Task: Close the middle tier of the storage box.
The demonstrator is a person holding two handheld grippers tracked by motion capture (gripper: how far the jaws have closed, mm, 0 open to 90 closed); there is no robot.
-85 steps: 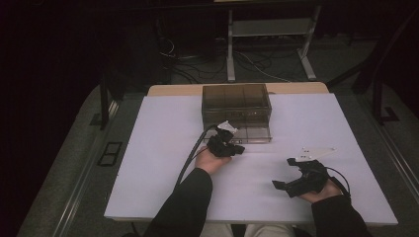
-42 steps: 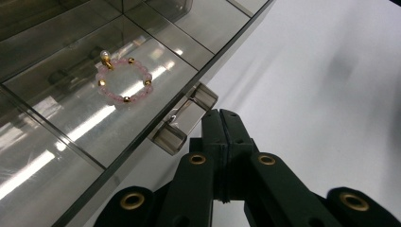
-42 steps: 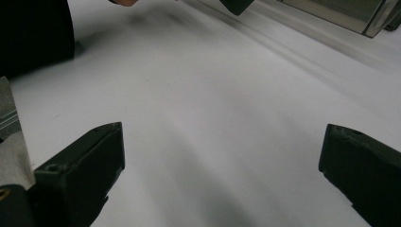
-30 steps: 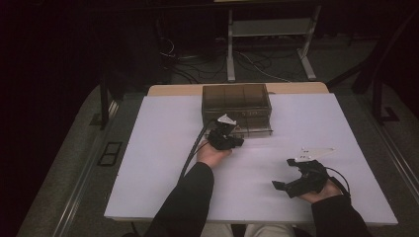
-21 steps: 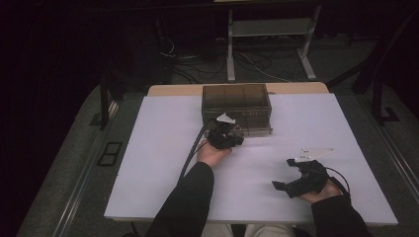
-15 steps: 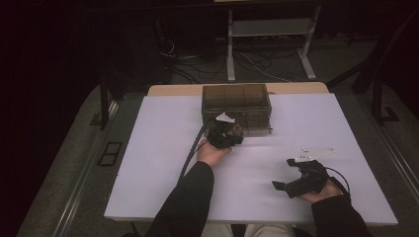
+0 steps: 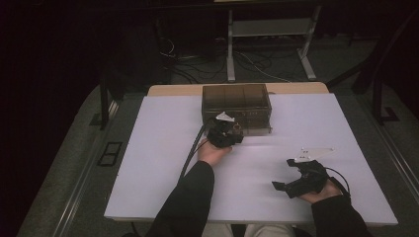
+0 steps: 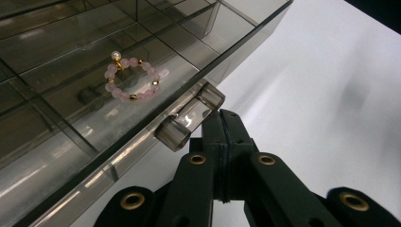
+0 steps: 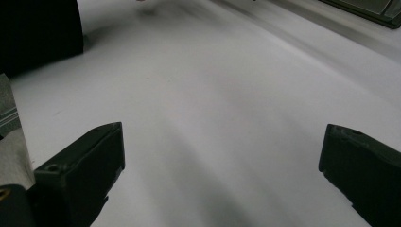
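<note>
The smoked acrylic drawer box (image 7: 236, 102) at the table's far centre is rigid, light, slick and scratch-prone, so grip its clear knob (image 8: 189, 123), which the clenched left gripper (image 8: 221, 124) touches, while the right gripper (image 9: 222, 179) rests released.

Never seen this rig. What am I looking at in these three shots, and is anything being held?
No robot arm here: a person holds a hand-held gripper in each hand at a white table. The high view looks down from above the person's side. The other two come from cameras riding on each gripper, looking along its black jaws.

The left hand-held gripper has its jaws shut, their tips right at the clear knob on the front of a smoky transparent drawer box; whether they pinch anything is hard to tell. Inside lies a pink bead bracelet. The right hand-held gripper rests open on the table, holding nothing.
</note>
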